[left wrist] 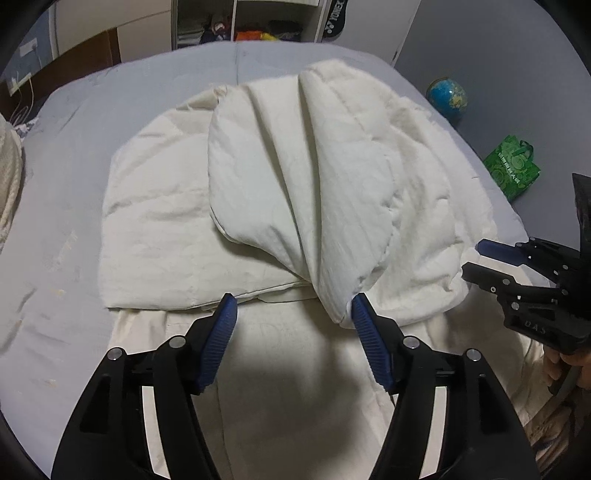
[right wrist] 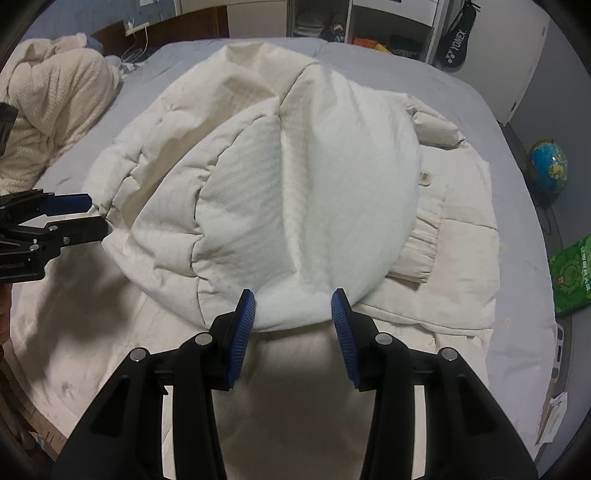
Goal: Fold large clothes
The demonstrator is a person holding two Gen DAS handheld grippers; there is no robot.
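A large cream-white padded garment (left wrist: 288, 192) lies on the grey bed (left wrist: 66, 155), partly folded, with one puffy flap drawn toward me. My left gripper (left wrist: 293, 306) is open over the near hem; its right pad touches the flap's tip. My right gripper (right wrist: 293, 306) is open, with the flap's rounded edge (right wrist: 295, 221) between its pads. The right gripper also shows at the right edge of the left wrist view (left wrist: 476, 262). The left gripper shows at the left edge of the right wrist view (right wrist: 94, 214), beside the garment's side.
A cream knitted blanket (right wrist: 48, 107) is heaped at the bed's far left. A blue globe (left wrist: 447, 98) and a green bag (left wrist: 513, 170) stand on the floor right of the bed. Shelves (left wrist: 243, 26) stand behind the bed.
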